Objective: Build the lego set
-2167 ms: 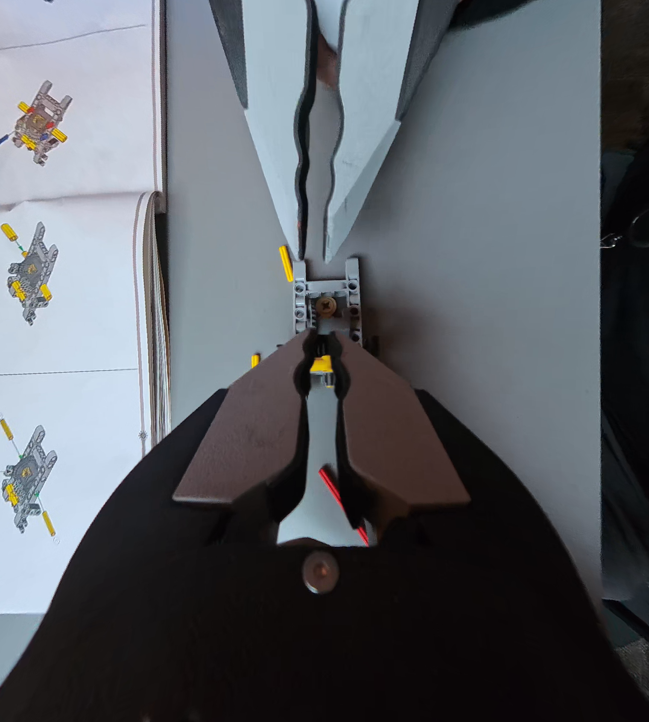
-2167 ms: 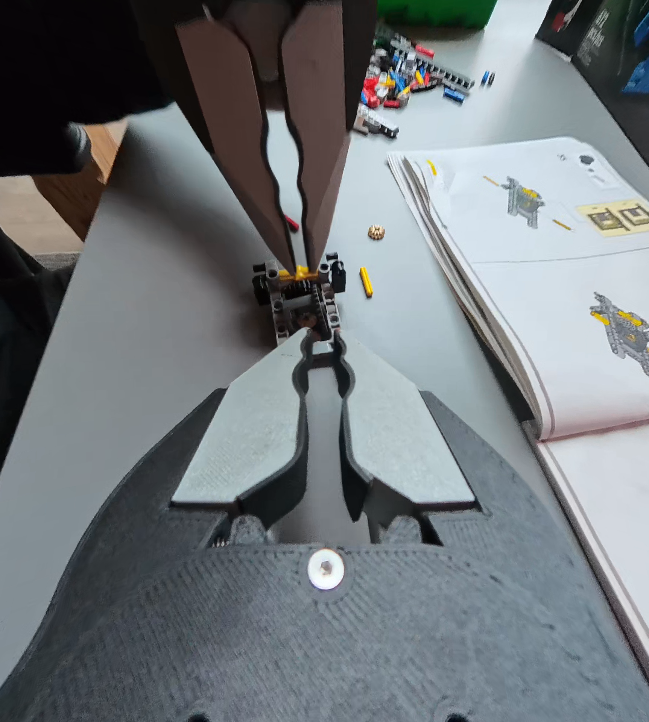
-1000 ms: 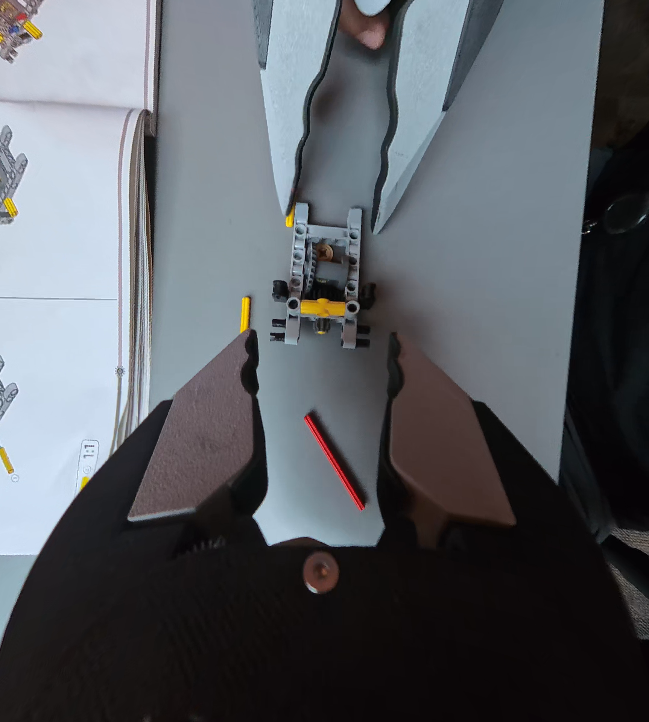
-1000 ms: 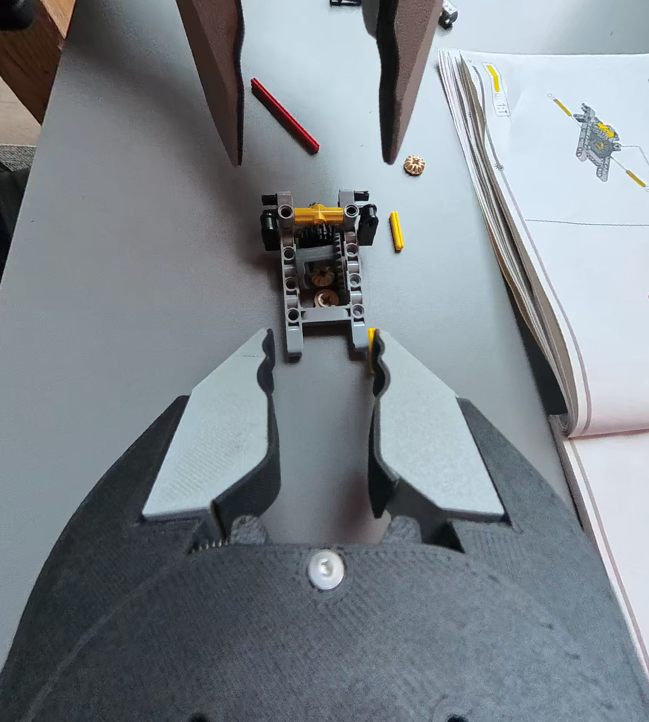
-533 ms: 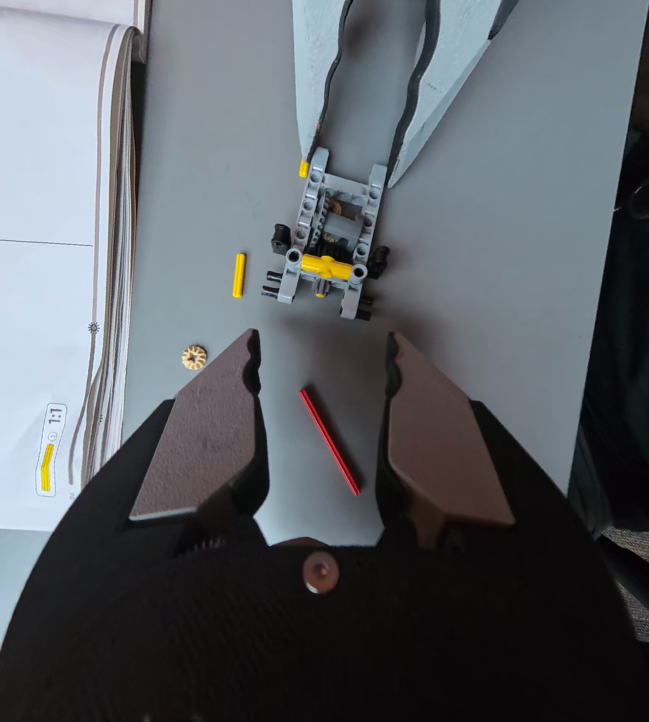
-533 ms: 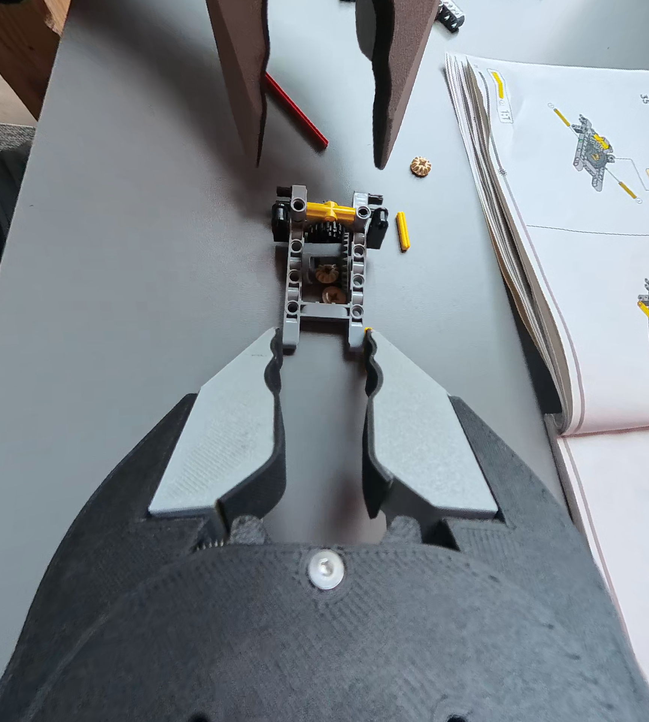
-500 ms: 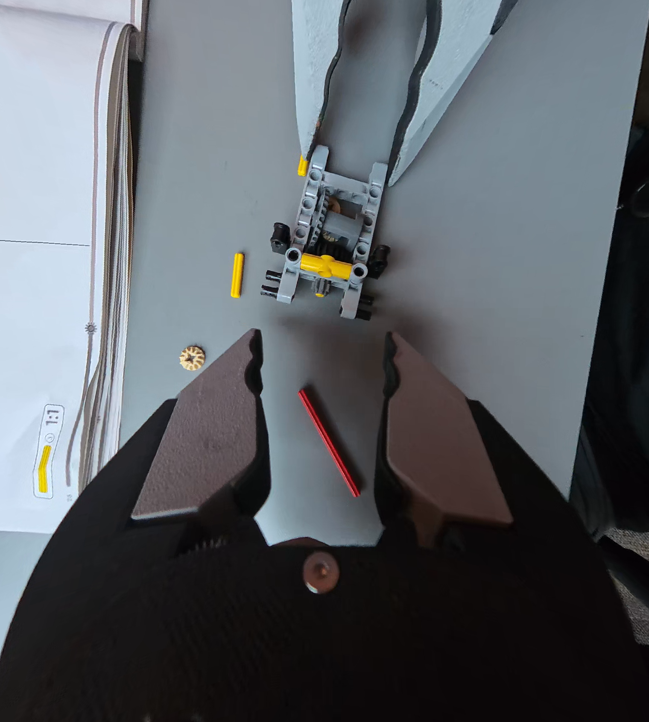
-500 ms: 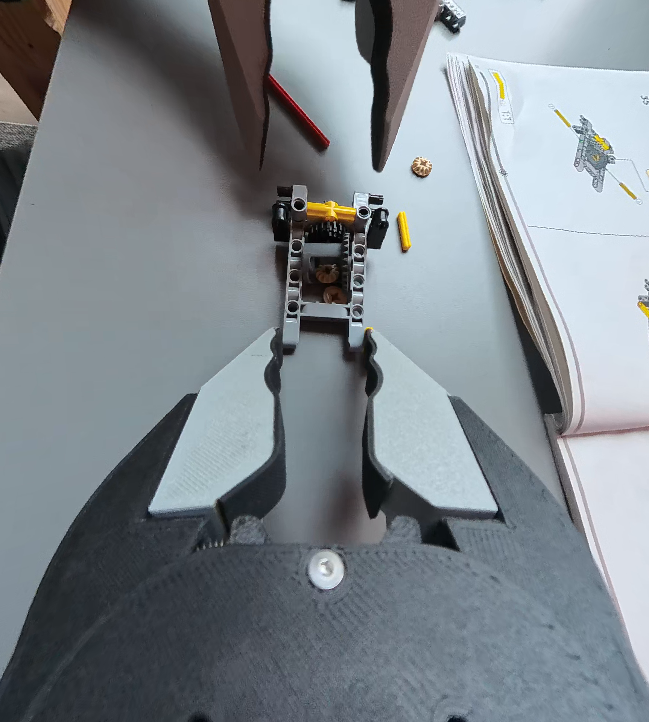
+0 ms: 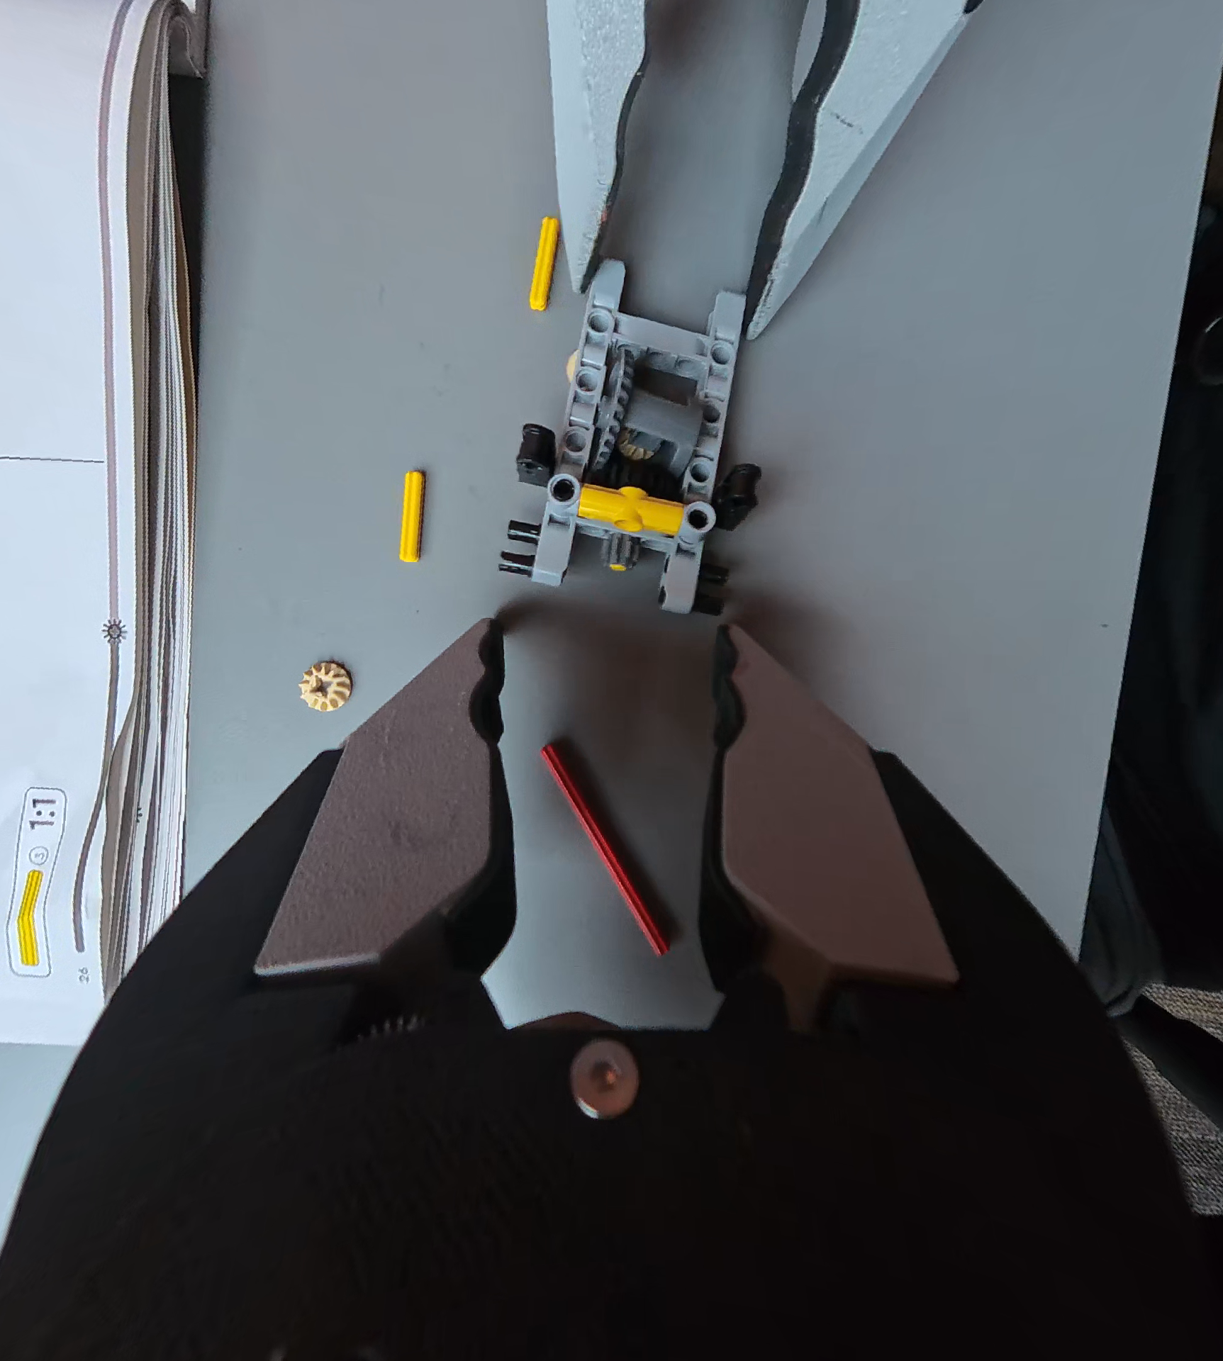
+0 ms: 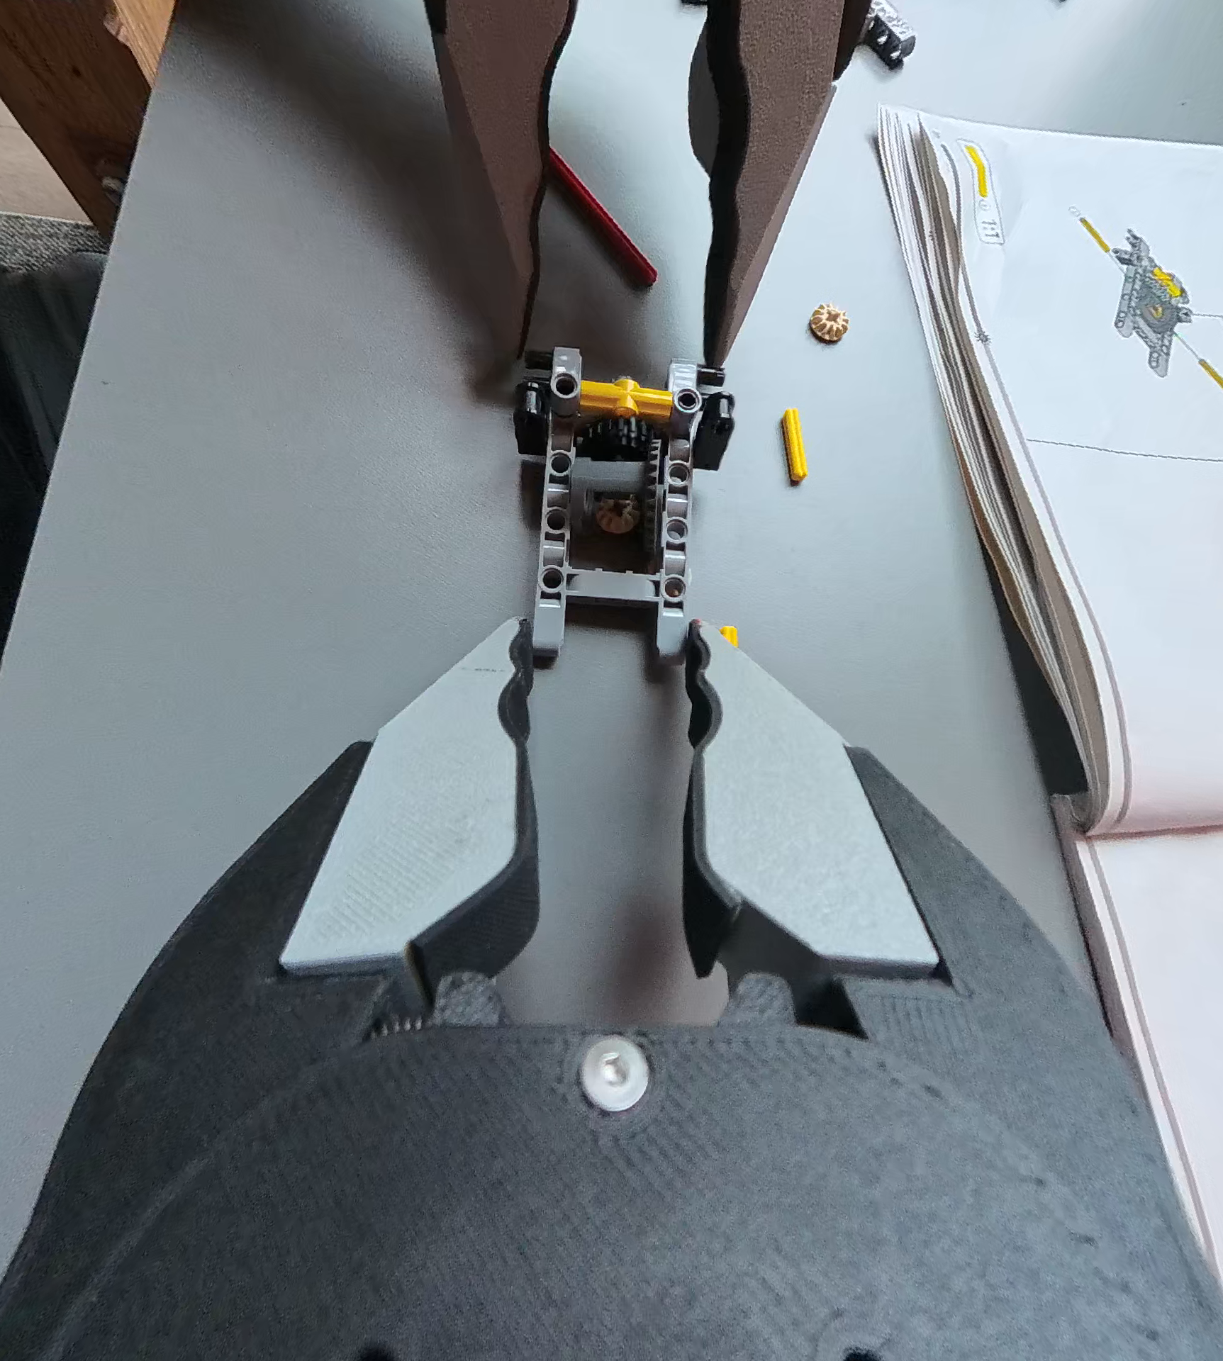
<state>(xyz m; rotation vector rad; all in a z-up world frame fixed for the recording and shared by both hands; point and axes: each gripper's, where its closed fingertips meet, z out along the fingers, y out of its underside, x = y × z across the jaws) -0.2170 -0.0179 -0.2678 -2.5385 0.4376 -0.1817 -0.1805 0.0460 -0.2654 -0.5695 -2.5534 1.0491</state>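
The grey lego frame assembly (image 9: 638,434), with a yellow cross-piece, black pins and gears, lies on the grey table (image 9: 925,515). It also shows in the right wrist view (image 10: 615,501). My right gripper (image 10: 608,633), grey-fingered, is shut on the frame's two end legs; in the left wrist view it is at the top (image 9: 667,309). My left gripper (image 9: 608,633), brown-fingered, is open and empty just short of the yellow end; in the right wrist view it is at the top (image 10: 615,353). A red axle (image 9: 604,847) lies between its fingers.
Two yellow axles (image 9: 411,515) (image 9: 543,261) and a tan gear (image 9: 325,686) lie loose left of the frame. The open instruction booklet (image 9: 19,515) covers the table's left side, the right side in the right wrist view (image 10: 1109,479). The table edge (image 9: 1153,515) runs close on the right. My right fingertips sit around 8 cm from my left ones.
My left gripper let go of the yellow end, opened and drew back. My right gripper opened, then closed on the frame's end legs and turned the frame a little, leaving one yellow axle behind.
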